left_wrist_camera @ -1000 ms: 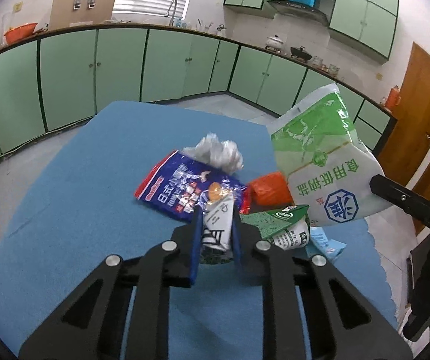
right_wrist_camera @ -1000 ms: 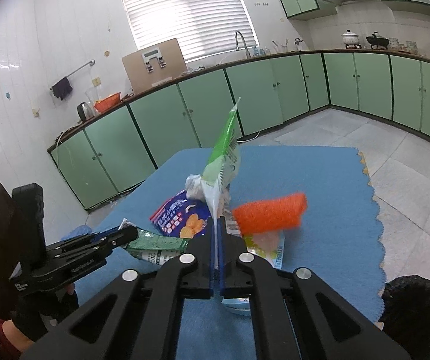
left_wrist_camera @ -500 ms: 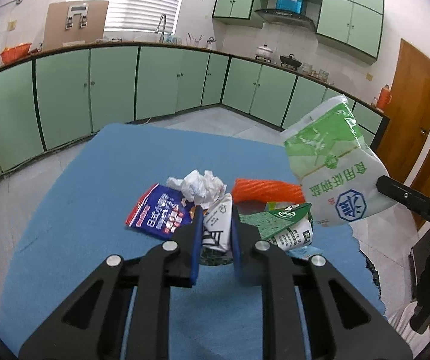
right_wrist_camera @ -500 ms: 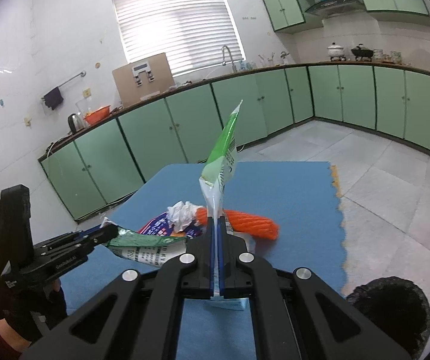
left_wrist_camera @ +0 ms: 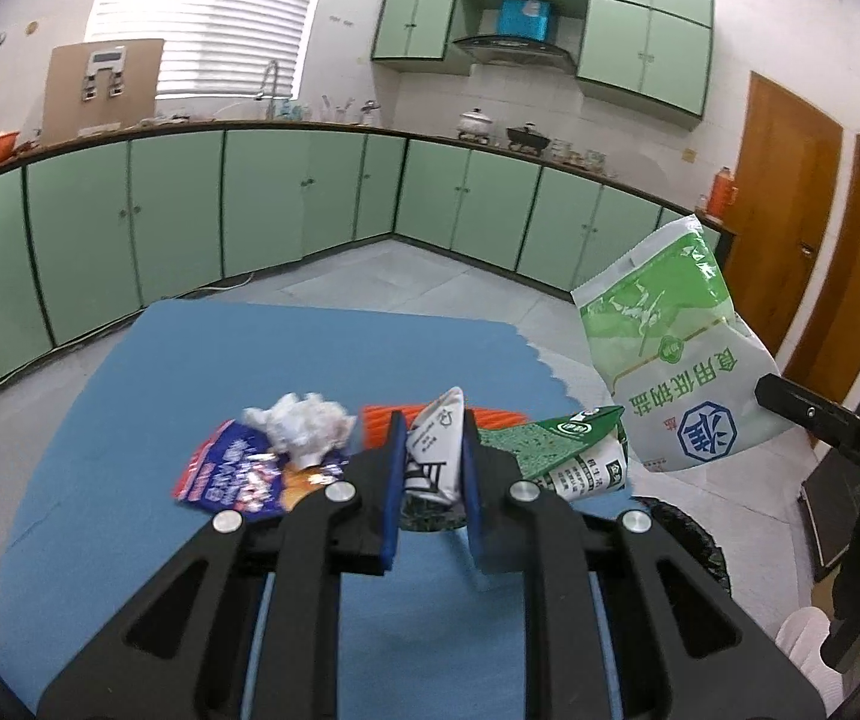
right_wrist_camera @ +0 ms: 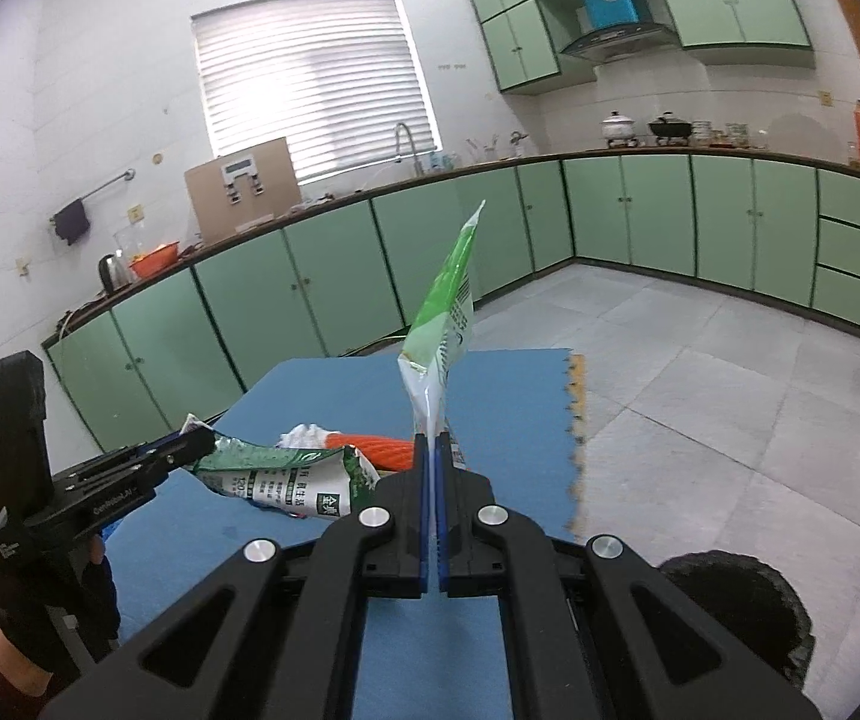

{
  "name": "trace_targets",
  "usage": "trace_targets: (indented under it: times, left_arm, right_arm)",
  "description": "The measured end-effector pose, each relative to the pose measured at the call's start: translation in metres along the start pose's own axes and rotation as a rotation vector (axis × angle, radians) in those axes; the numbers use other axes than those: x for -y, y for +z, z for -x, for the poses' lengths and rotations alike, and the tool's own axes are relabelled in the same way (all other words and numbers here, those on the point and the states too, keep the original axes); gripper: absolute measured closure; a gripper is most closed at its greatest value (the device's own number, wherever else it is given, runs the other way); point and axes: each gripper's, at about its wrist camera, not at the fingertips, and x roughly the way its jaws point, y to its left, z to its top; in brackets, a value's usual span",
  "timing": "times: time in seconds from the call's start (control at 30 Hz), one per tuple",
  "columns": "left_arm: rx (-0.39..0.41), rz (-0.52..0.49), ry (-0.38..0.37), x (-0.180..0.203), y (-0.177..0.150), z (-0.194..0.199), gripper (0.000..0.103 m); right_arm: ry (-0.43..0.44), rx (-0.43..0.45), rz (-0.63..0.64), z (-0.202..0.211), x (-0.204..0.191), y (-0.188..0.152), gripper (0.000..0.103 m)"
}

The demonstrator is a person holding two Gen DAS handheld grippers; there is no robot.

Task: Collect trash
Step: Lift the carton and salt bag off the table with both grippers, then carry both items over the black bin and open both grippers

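We hold a crushed milk carton [left_wrist_camera: 574, 456] in the air over the blue mat [left_wrist_camera: 129, 420], our left gripper [left_wrist_camera: 433, 480] clamped on its white end. Our right gripper [right_wrist_camera: 433, 468] pinches a green-and-white salt bag [right_wrist_camera: 445, 324] upright, fingers together on its edge. A snack wrapper [left_wrist_camera: 231, 474], crumpled tissue [left_wrist_camera: 306, 423] and orange net [right_wrist_camera: 372, 444] lie on the mat; a black bin [right_wrist_camera: 742, 612] sits beside it

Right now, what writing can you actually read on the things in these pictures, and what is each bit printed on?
"食用低钠盐": on the green and white salt bag, held by the right gripper.
"DAS": on the right gripper's finger, cut off at the frame edge.
Crumpled green carton, held by the left gripper: print too small to read.
Blue snack wrapper: blurred, unreadable.
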Motion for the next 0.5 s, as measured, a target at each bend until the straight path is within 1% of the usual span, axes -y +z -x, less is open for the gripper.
trace_targets:
  times: [0.17,0.5]
  left_arm:
    - [-0.015,-0.017,-0.049,0.028,-0.002,-0.012,0.088]
    - [-0.062,-0.095,-0.162,0.106,-0.020,-0.044,0.088]
  right_arm:
    - [-0.063,0.006,-0.020,0.023,0.023,-0.004,0.101]
    - [-0.209,-0.004,-0.084,0.073,0.082,-0.028,0.101]
